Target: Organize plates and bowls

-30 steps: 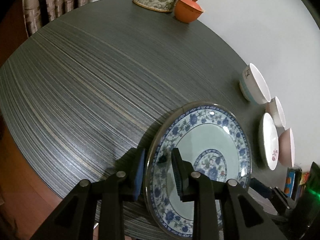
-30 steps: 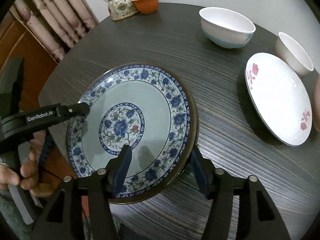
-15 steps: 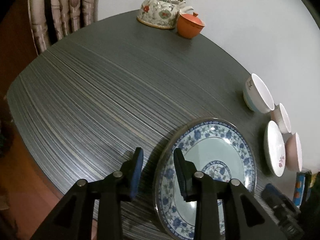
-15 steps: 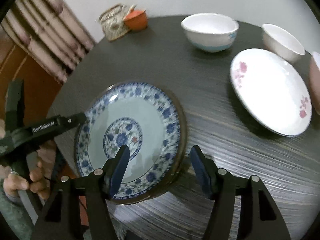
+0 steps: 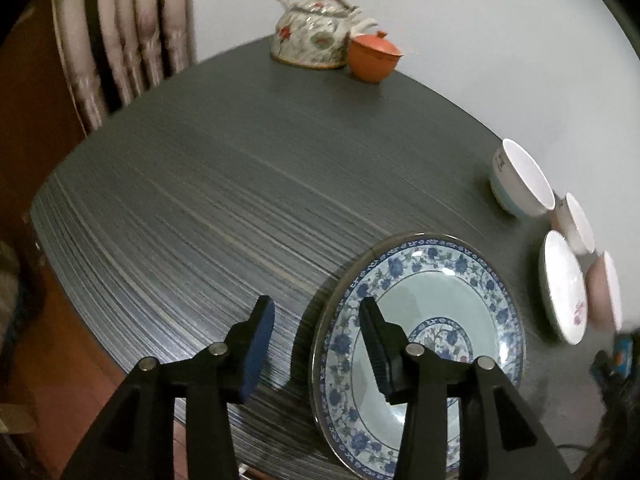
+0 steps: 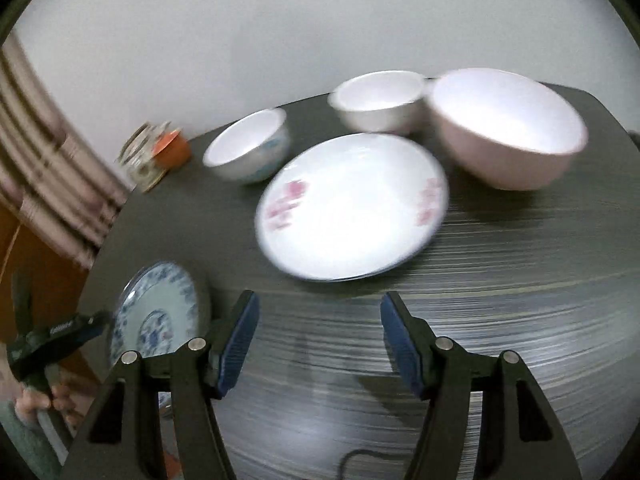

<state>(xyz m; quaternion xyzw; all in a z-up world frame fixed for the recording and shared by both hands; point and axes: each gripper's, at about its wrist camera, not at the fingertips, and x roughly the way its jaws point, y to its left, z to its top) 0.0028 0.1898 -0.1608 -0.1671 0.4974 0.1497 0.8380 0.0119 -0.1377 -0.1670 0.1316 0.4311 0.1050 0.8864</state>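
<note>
1. Left gripper: jaws spread wide, nothing pinched. The near rim of the blue-and-white plate sits in the gap between the pads; the right pad hangs over the plate's well, the left pad over bare table. Can't tell whether either pad touches the plate.
2. Right gripper: jaws spread wide, empty, above bare tabletop, well apart from any dish.
3. Blue-and-white plate: round, blue floral band on the rim, pale green well, blue medallion at centre, dark edge. It lies at the table's near edge in the left wrist view.
4. White plate: shallow, pink flower prints on two sides. It sits ahead of the right gripper, motion-blurred.
5. Count: 2 plates, 3 bowls.
6. Bowls: white bowl with a bluish base, small white bowl, large pink bowl. All upright, grouped behind the white plate; the small white one and the pink one are just beside each other.
7. Far edge of the table: 1 floral teapot and 1 orange lidded cup just beside it.
8. Curtain hangs past the table on the left.
</note>
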